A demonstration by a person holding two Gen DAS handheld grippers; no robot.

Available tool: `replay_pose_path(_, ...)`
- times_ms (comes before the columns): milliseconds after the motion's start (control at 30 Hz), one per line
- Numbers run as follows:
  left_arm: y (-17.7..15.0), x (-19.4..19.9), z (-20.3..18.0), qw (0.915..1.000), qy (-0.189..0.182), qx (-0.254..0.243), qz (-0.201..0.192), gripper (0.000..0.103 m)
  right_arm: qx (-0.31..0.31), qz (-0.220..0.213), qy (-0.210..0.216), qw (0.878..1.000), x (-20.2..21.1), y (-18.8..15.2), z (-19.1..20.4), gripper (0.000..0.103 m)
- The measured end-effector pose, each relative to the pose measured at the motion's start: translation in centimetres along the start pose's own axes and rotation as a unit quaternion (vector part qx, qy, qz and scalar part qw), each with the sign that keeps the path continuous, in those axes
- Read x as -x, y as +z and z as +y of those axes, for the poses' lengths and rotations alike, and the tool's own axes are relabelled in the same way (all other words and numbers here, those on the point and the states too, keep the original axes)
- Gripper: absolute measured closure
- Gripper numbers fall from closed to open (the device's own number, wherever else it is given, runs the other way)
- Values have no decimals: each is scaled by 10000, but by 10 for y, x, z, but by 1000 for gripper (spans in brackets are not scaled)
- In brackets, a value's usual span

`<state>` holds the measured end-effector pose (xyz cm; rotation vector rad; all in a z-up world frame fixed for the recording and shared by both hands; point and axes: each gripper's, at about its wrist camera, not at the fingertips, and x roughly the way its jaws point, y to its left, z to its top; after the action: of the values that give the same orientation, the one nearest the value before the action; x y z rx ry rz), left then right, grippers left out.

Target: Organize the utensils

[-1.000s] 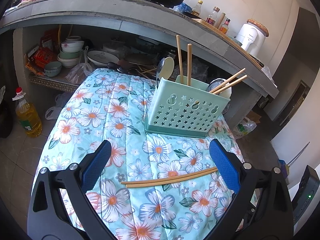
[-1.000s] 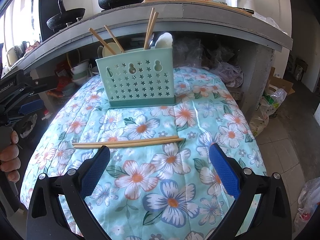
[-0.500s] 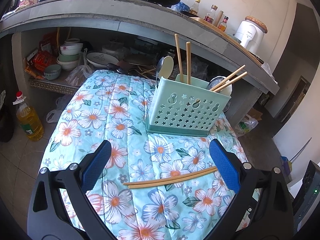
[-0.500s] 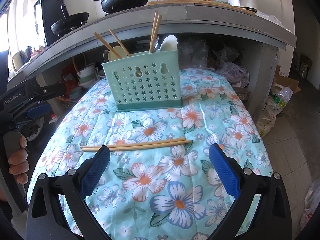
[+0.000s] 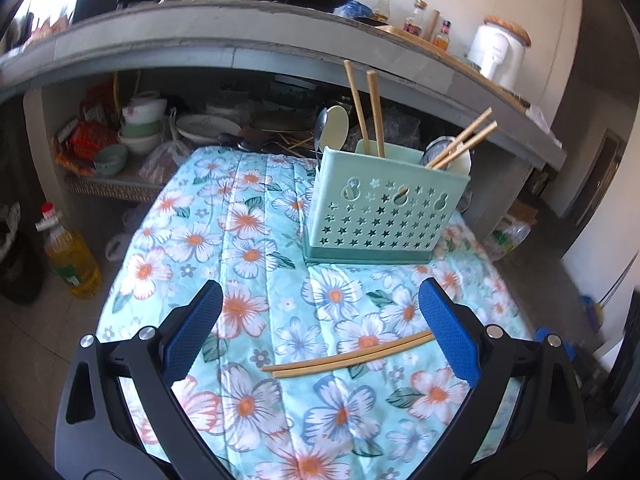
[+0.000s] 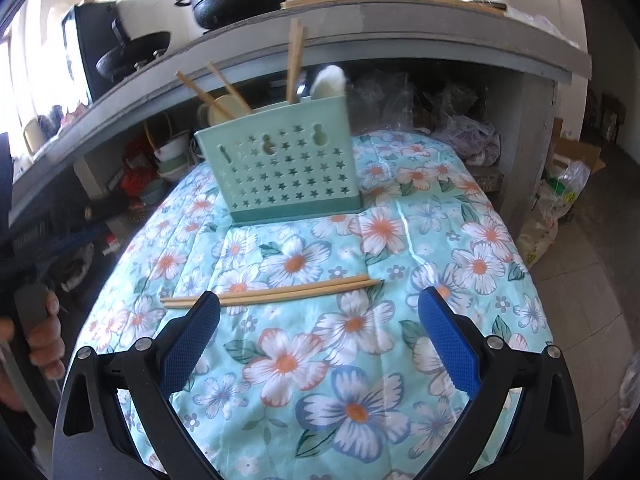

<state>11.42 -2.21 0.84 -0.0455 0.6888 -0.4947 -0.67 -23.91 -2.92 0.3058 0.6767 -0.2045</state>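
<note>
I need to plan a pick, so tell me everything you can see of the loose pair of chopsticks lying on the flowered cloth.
The loose pair of pale wooden chopsticks lies flat on the turquoise flowered cloth, the two sticks side by side and touching along their length. They look like plain, slim, unpainted wood or bamboo. They rest crosswise in front of the mint-green perforated plastic utensil holder, apart from it. Nothing grips them: the right tongs hover open nearby.

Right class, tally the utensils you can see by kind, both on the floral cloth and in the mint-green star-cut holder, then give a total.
Wooden chopsticks lying on cloth: 2
Wooden chopsticks standing in mint-green plastic holder: 4
Pale spoons in holder: 2 visible
Total: 8
</note>
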Motion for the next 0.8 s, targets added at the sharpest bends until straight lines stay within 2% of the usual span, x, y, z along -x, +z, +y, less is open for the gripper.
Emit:
replay_pose_path(200, -11, -4, -30, 9953, 160, -954, -23, 9, -108, 369, -246, 9990, -13, 16, -51, 7)
replay_pose_path(333, -32, -10, -65, 9787, 361, -2019, -58, 9, -319, 558, -97, 9979, -16, 17, -76, 7)
replay_pose_path(367, -40, -14, -76, 9704, 441, -2376, -45, 9, -472, 628, -4, 9969, -17, 16, -83, 7)
replay_pose_path(500, -65, -27, -104, 9428, 519, -3293, -13, 11, -877, 714, 143, 9935, -19, 11, -98, 10)
replay_pose_path(567, -76, -35, -116, 9261, 468, -3744, 20, 23, -1029, 743, 183, 9917, -20, 7, -102, 12)
replay_pose_path(767, -89, -58, -139, 8915, 351, -4516, 43, 48, -1369, 946, 362, 9854, -30, -1, -111, 18)
replay_pose_path(800, -92, -65, -142, 8811, 352, -4715, 60, 49, -1421, 978, 400, 9842, -32, -2, -112, 19)
